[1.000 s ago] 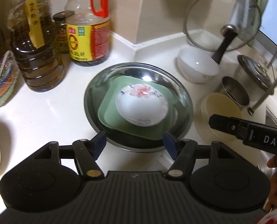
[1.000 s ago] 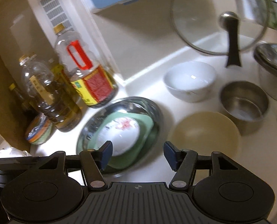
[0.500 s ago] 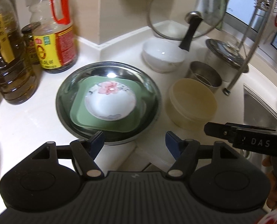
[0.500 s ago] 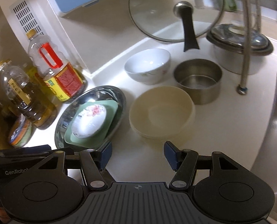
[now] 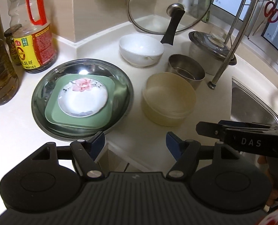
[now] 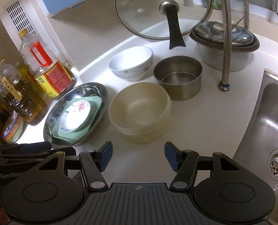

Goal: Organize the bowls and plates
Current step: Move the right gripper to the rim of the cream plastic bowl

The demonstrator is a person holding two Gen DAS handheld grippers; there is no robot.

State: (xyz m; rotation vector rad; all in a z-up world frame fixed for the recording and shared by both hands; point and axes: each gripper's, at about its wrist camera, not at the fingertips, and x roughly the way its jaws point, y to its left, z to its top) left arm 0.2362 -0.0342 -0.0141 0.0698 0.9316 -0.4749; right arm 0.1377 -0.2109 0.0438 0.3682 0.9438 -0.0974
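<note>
1. Now, left wrist view: the left gripper [image 5: 135,140] hangs over the counter's front edge with its jaws apart and nothing between them.
2. Just beyond its left finger sits the steel plate [image 5: 45,86], whose near rim comes close to the counter [image 5: 15,131] edge; a green dish [image 5: 112,105] lies in it and a floral saucer [image 5: 82,99] lies on that.
3. Right of the plate, with a narrow strip of bare counter between them, stands the cream bowl [image 5: 168,101]; the steel pot [image 5: 185,71] touches or nearly touches its far side, and the white bowl [image 5: 140,50] sits further back, near the wall.
4. A glass lid [image 5: 168,5] leans in the corner; bottles [image 5: 34,37] crowd the left side behind the plate.
5. The right gripper [image 5: 241,136] reaches in from the right, above the sink [image 5: 251,103] rim.
6. Right wrist view: the right gripper [image 6: 138,155] hovers with jaws apart and empty, just short of the cream bowl [image 6: 139,110].
7. Open counter lies between that bowl and the sink [image 6: 266,123] to the right.
8. The steel plate [image 6: 94,91] almost touches the bowl's left side; the steel pot [image 6: 178,78] stands just behind the bowl, and the white bowl [image 6: 131,61] sits close beside the pot.
9. A rack leg [image 6: 225,86] stands on the counter right of the pot.
</note>
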